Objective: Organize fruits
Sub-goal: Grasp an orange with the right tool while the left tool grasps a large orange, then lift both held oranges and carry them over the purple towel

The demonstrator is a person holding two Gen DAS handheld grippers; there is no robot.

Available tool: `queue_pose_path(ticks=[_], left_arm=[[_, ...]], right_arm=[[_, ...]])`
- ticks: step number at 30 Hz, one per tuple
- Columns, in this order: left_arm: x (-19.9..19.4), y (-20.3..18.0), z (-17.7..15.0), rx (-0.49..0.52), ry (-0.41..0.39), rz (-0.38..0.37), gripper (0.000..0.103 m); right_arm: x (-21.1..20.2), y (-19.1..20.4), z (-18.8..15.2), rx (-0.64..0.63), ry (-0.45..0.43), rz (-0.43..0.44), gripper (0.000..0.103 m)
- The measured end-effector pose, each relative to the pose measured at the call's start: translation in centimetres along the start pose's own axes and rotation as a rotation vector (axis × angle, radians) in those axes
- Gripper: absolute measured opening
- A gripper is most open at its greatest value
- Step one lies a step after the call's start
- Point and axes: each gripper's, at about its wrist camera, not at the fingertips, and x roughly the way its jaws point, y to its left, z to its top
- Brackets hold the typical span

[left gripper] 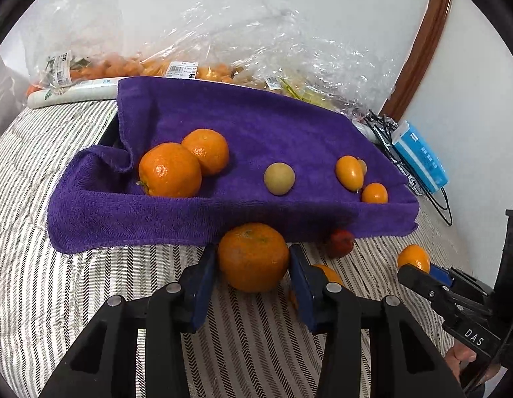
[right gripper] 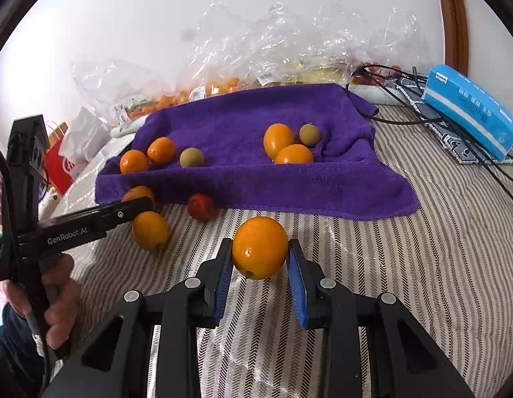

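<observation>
A purple towel (left gripper: 256, 126) lies on the striped cloth with two oranges (left gripper: 170, 169), a green fruit (left gripper: 279, 178) and small kumquats (left gripper: 348, 172) on it. My left gripper (left gripper: 253, 262) is shut on an orange (left gripper: 253, 257) at the towel's near edge. My right gripper (right gripper: 259, 255) is shut on a kumquat (right gripper: 259, 247) in front of the towel (right gripper: 256, 179). A red fruit (right gripper: 200, 206) and another kumquat (right gripper: 150, 230) lie on the cloth beside the left gripper (right gripper: 137, 205).
Clear plastic bags (left gripper: 223, 43) of fruit stand behind the towel by the wall. A blue tissue pack (right gripper: 472, 112) and black cables (right gripper: 422, 99) lie at the right. A red bag (right gripper: 62, 169) stands at the far left.
</observation>
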Motion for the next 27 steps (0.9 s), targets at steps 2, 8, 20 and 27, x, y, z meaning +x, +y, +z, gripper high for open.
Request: queue_pose_path(ticks=[2, 8, 20, 27], left_arm=[[-0.2, -0.1, 0.0, 0.002, -0.011, 0.0, 0.041], [-1.4, -1.1, -0.3, 0.022, -0.076, -0.014, 0.041], [-4.0, -1.9, -0.3, 0.038, -0.224, 0.04, 0.041], [-4.5, -1.1, 0.0, -0.009, -0.249, 0.035, 0.041]], right_arm=[[0.0, -0.2, 0.0, 0.027, -0.006, 0.03, 0.032], [-0.6, 0.6, -0.1, -0.005, -0.032, 0.08, 0.032], [-1.1, 2.1, -0.1, -0.082, -0.068, 0.11, 0.032], [-2.1, 1.4, -0.2, -0.044, -0.123, 0.101, 0.032]])
